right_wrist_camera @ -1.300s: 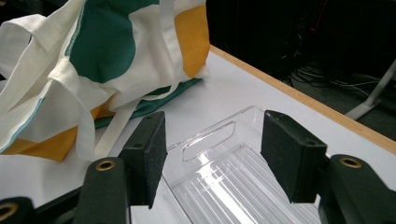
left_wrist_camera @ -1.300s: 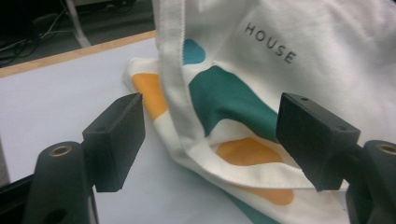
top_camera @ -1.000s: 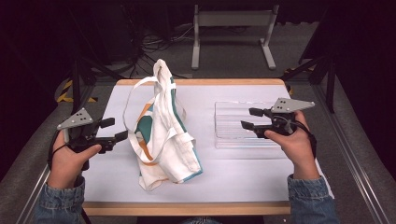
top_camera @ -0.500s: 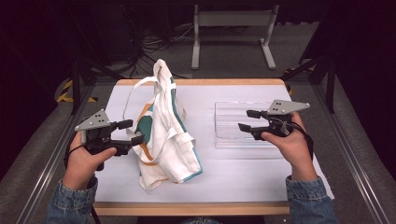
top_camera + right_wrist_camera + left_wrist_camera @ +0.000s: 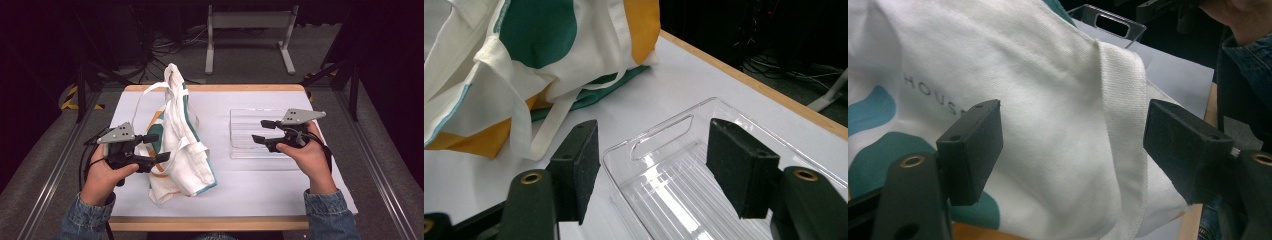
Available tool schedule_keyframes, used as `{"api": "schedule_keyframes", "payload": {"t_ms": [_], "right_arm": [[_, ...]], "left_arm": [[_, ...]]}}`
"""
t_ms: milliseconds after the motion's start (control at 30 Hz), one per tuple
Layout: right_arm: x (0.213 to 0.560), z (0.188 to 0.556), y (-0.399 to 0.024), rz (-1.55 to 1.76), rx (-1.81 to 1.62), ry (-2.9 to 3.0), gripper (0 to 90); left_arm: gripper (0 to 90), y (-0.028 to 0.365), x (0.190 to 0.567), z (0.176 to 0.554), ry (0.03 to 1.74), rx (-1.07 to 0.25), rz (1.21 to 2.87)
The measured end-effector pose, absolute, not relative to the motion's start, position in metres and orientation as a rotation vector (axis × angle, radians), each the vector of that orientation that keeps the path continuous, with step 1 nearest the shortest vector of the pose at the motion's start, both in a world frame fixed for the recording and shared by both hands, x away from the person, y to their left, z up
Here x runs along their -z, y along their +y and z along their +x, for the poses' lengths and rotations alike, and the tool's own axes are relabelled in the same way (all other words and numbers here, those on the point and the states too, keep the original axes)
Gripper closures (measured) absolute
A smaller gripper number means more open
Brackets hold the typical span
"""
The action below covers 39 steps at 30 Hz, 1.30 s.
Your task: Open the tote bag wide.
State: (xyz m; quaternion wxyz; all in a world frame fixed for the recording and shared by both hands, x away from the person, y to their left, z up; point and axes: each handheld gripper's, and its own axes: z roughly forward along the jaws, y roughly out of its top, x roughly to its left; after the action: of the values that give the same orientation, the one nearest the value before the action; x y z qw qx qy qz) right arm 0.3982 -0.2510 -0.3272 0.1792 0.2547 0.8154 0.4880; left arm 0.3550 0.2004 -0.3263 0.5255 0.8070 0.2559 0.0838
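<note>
**Open jaws at the tote bag**

The left gripper (image 5: 152, 148) stands open, its jaws against the slumped tote bag (image 5: 177, 145), cloth and strap between them unpinched. The right gripper (image 5: 261, 132) hangs open over the clear tray (image 5: 245, 150), bag well off leftward.

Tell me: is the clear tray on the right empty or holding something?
Empty. The clear tray shows only its bare ribbed floor in the right gripper view, and the tote bag lies apart on the table.
</note>
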Motion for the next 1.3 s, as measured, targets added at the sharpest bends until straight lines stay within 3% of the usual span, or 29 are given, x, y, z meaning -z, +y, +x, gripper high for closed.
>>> {"api": "schedule_keyframes", "payload": {"t_ms": [533, 700, 800, 833, 967, 1067, 1300], "right_arm": [[0.333, 0.398, -0.24, 0.697, -1.365, 2.337, 36.5], [0.333, 0.397, -0.237, 0.689, -1.362, 2.345, 36.4], [0.333, 0.396, -0.234, 0.68, -1.364, 2.34, 37.3], [0.333, 0.395, -0.232, 0.668, -1.368, 2.343, 38.6], [0.334, 0.394, -0.226, 0.644, -1.368, 2.354, 40.2], [0.334, 0.393, -0.223, 0.629, -1.369, 2.359, 41.2], [0.335, 0.391, -0.208, 0.569, -1.453, 2.379, 48.3]], "left_arm": [[23.0, 0.175, 0.334, 0.35, 0.549, -0.203, 2.005], [26.9, 0.17, 0.336, 0.351, 0.538, -0.241, 2.016], [38.9, 0.171, 0.336, 0.35, 0.526, -0.237, 2.022], [55.5, 0.172, 0.336, 0.35, 0.516, -0.245, 2.026], [78.3, 0.175, 0.333, 0.348, 0.489, -0.23, 2.025], [84.7, 0.177, 0.331, 0.348, 0.479, -0.221, 2.019], [86.7, 0.181, 0.33, 0.345, 0.478, -0.206, 2.008]]}}
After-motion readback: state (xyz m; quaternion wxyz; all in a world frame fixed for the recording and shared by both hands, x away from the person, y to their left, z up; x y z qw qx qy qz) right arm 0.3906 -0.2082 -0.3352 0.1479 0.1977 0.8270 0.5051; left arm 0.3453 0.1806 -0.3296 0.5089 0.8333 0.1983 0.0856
